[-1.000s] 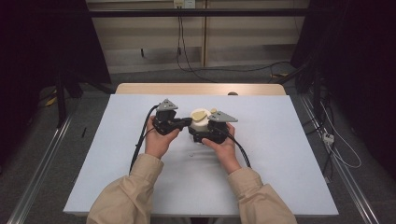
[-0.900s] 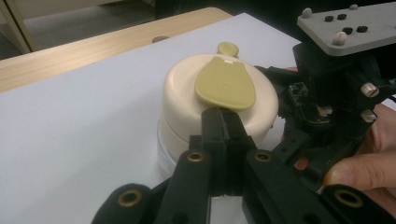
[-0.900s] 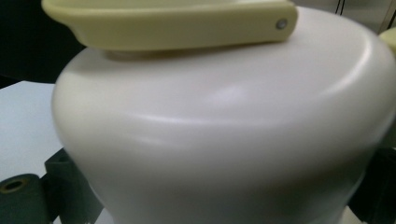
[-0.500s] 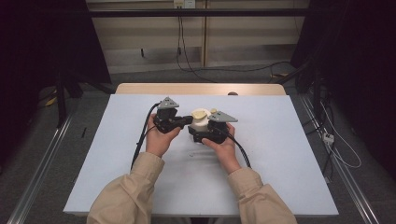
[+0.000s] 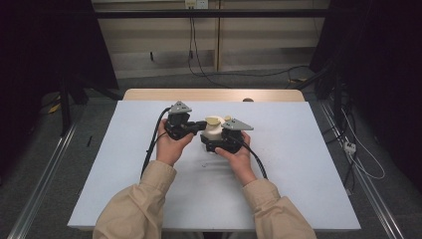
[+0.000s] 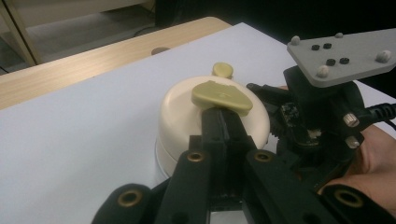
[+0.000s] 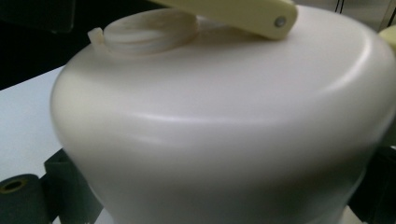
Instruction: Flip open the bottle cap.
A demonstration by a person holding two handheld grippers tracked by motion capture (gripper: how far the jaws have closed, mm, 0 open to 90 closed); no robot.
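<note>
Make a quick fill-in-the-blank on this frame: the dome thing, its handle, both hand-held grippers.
1. The left hand-held gripper has its jaws closed on the tan ____ atop the cream dome.
2. The right hand-held gripper holds the dome by its ____.
3. The dome stands on a ____ table.
4. A small tan cap lies ____ the dome in the left gripper view.

Missing words: handle; sides; white; behind
</note>
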